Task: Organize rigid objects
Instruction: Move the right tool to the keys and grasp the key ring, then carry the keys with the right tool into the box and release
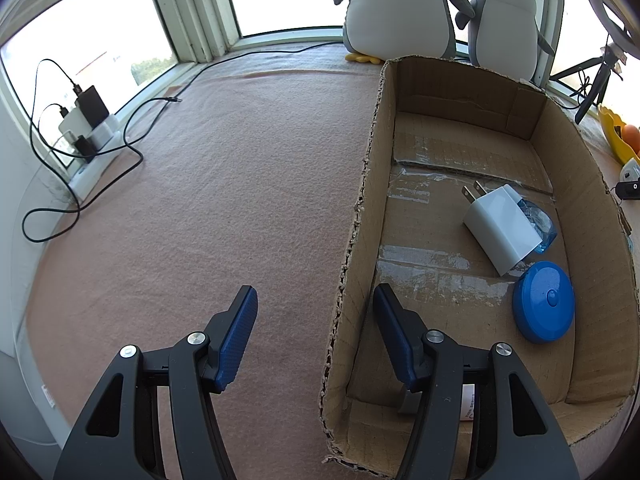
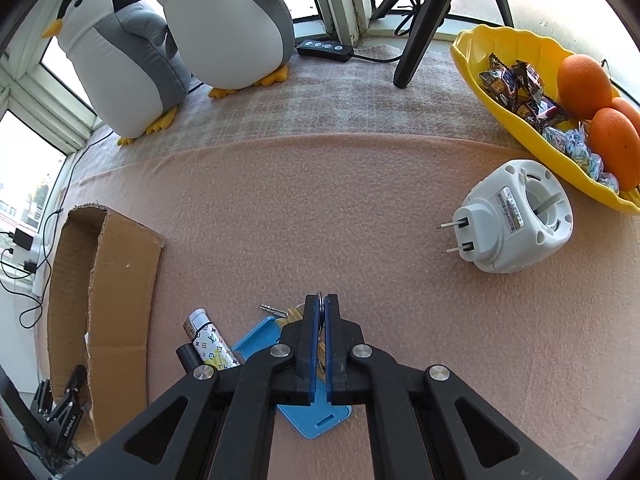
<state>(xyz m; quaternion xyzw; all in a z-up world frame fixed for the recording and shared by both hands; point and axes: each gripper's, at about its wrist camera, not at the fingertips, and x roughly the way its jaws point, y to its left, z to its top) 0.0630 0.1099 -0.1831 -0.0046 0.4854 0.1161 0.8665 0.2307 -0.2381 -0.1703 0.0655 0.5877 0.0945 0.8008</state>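
Observation:
A cardboard box (image 1: 568, 184) holds a white USB charger (image 1: 500, 224), a clear blue item (image 1: 542, 224) and a round blue case (image 1: 544, 302). My left gripper (image 1: 316, 312) is open and empty, straddling the box's left wall (image 1: 360, 248). My right gripper (image 2: 321, 308) is shut on a key ring (image 2: 320, 302) with keys (image 2: 276, 311) hanging off it, above a blue card holder (image 2: 316, 416). A patterned lighter (image 2: 210, 342) lies left of it. A white plug-in device (image 2: 516, 216) lies on the pink cloth to the right. The box also shows in the right wrist view (image 2: 120, 300).
Two plush penguins (image 2: 180, 36) stand at the back. A yellow bowl (image 2: 520, 128) with oranges and sweets sits at the right. A tripod (image 2: 424, 12), a black remote (image 2: 324, 49), and chargers with cables (image 1: 88, 120) line the window sill.

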